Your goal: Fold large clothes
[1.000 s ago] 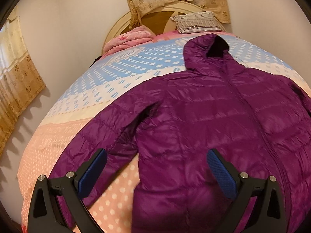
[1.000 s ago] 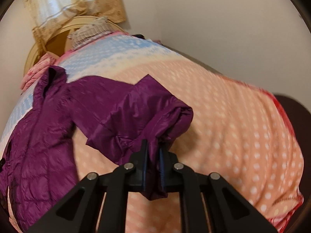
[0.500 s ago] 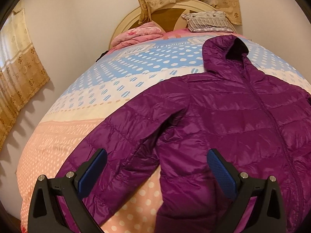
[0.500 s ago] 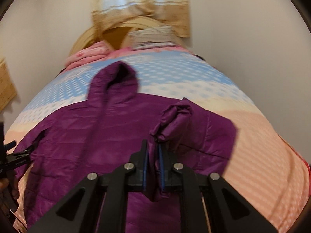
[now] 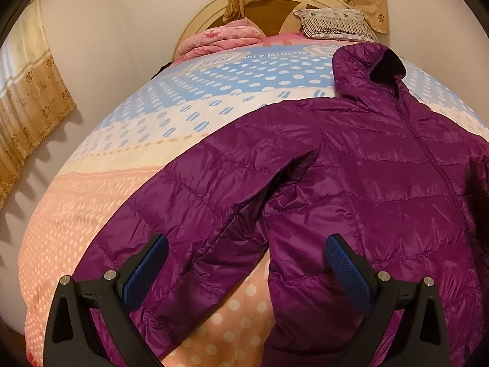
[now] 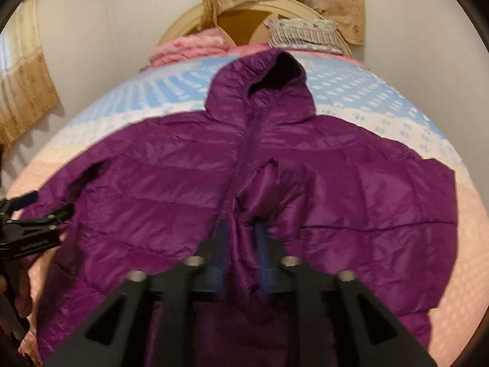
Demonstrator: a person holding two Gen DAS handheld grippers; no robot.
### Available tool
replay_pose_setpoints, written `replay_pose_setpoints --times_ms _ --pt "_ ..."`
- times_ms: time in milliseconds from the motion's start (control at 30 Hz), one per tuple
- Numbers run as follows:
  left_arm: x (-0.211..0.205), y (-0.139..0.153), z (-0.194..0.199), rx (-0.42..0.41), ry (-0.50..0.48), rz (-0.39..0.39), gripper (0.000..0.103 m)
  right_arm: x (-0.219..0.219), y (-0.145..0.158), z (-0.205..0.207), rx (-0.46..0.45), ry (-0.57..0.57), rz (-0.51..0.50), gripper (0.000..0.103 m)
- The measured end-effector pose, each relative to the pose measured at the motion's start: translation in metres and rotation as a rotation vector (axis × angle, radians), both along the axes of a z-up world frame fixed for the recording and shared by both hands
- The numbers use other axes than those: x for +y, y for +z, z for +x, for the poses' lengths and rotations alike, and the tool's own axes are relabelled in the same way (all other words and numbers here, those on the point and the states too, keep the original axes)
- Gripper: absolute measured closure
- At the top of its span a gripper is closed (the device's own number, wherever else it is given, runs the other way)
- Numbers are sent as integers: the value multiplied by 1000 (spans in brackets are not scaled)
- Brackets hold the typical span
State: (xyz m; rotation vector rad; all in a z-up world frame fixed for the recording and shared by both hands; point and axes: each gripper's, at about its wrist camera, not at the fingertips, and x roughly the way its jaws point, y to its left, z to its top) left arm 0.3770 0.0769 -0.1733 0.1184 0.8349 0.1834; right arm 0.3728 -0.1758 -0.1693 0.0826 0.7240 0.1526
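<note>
Purple hooded jacket [image 6: 189, 183] is laid front-up on the bed [image 5: 101, 189], hood toward the headboard [image 6: 238, 15], zipper closed. Right sleeve [image 6: 275, 189] is seen folded across the chest, cuff end lying just beside the zipper. Right claw [image 6: 241, 241] is angled down over that cuff; its jaws have just been opening, blue pads are blurred, cuff fabric is still between them but no longer pinched. Left claw [image 5: 244, 272] is held spread wide, pitched down over the outstretched left sleeve [image 5: 189, 214] and the jacket's side edge, nothing gripped; contact with fabric cannot be told. In the right wrist view the left claw is seen at the frame's left edge beside the left sleeve, with part of a hand [image 6: 21, 290] below it. Pink bedding [image 5: 223, 38] and a striped pillow [image 5: 333, 23] are stacked at the headboard.
</note>
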Motion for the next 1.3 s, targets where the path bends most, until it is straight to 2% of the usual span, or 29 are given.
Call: replay_pose_setpoints --times_ms 33,67,200,367,433,533,633,767,867,900,933,967,1000,1033,1067,1133,1300 --pt "0 2 0 -1 -1 -2 1 -2 5 -8 -25 -9 10 24" --pt "-2 5 0 -4 -2 -7 1 -6 11 -18 -44 -10 17 20" --pt "-16 22 0 -29 -25 -31 1 -29 32 -50 -91 -11 38 20" --pt "-64 46 -3 -70 -117 -74 1 -77 42 -76 -148 -190 1 19" --pt "-90 51 -2 -75 -177 -101 1 -89 35 -72 -116 -273 -93 18" --pt "-133 47 1 -54 -273 -105 1 -108 15 -60 -58 -355 -176 18" --pt "-167 34 9 -21 -346 -108 1 -128 -6 -50 5 -382 -147 18" --pt "-194 12 24 45 -358 -130 1 -136 -21 -47 24 -392 -145 18" --pt "-209 3 27 52 -375 -124 3 -137 -24 -41 32 -383 -137 18" --pt "-214 2 26 51 -393 -123 12 -137 -25 -39 36 -379 -133 18" --pt "-216 0 27 57 -407 -125 29 -138 -26 -38 42 -378 -128 17" --pt "-219 -2 28 69 -418 -130 37 -141 -29 -36 49 -377 -121 16" --pt "-221 -5 30 87 -428 -142 55 -141 -30 -37 53 -378 -113 15" --pt "-224 -8 32 106 -440 -162 65 -142 -31 -38 56 -380 -104 14" --pt "-226 -9 32 107 -446 -166 67 -143 -34 -46 59 -383 -100 12" --pt "-228 -8 29 89 -465 -153 80 -144 -36 -51 64 -385 -92 11" --pt "-228 6 20 37 -493 -147 89 -142 -38 -53 70 -385 -106 6"
